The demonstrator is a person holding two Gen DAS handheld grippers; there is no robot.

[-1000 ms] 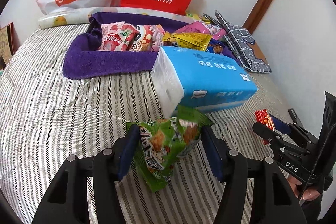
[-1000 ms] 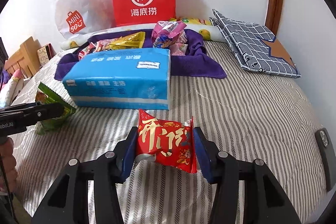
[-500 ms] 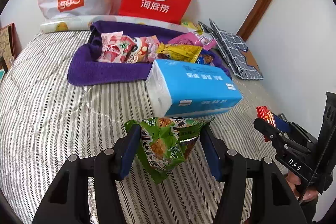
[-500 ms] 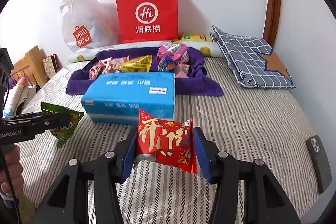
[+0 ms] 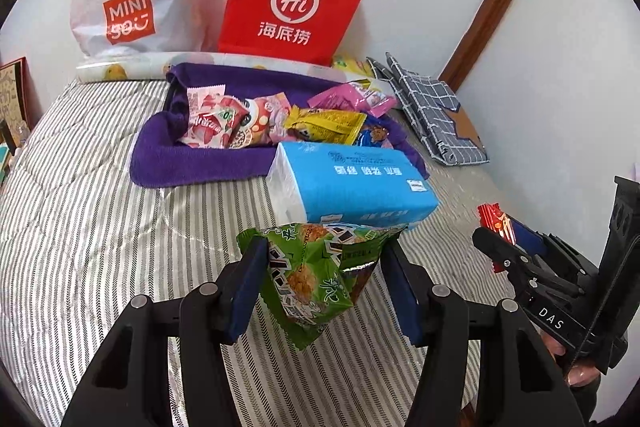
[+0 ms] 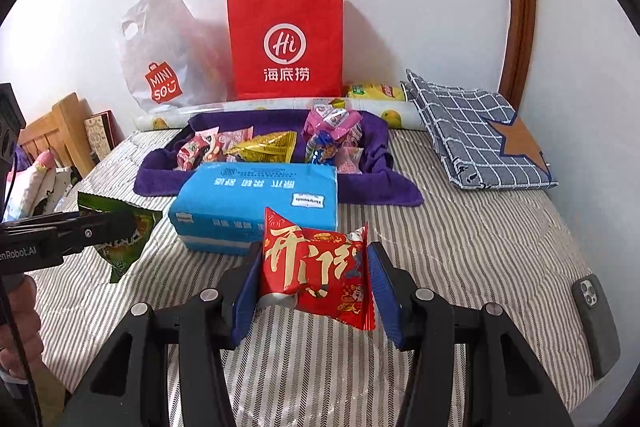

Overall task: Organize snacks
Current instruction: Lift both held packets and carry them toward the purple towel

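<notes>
My left gripper (image 5: 324,279) is shut on a green snack packet (image 5: 316,267) and holds it above the striped bed; it also shows in the right wrist view (image 6: 120,235). My right gripper (image 6: 314,287) is shut on a red snack packet (image 6: 316,271), raised above the bed; it shows at the right in the left wrist view (image 5: 496,223). Several more snack packets (image 5: 280,119) lie on a purple towel (image 5: 192,159) at the back. A blue tissue pack (image 5: 352,183) lies in front of the towel, just beyond both grippers.
A red paper bag (image 6: 286,43) and a white Miniso bag (image 6: 164,67) stand against the wall. A checked folded cloth (image 6: 476,135) lies at the right. A phone (image 6: 594,323) lies near the bed's right edge. A wooden bed frame (image 6: 52,131) is left.
Both grippers have risen and pulled back from the tissue pack, still holding their packets. The green packet has tilted in the left gripper.
</notes>
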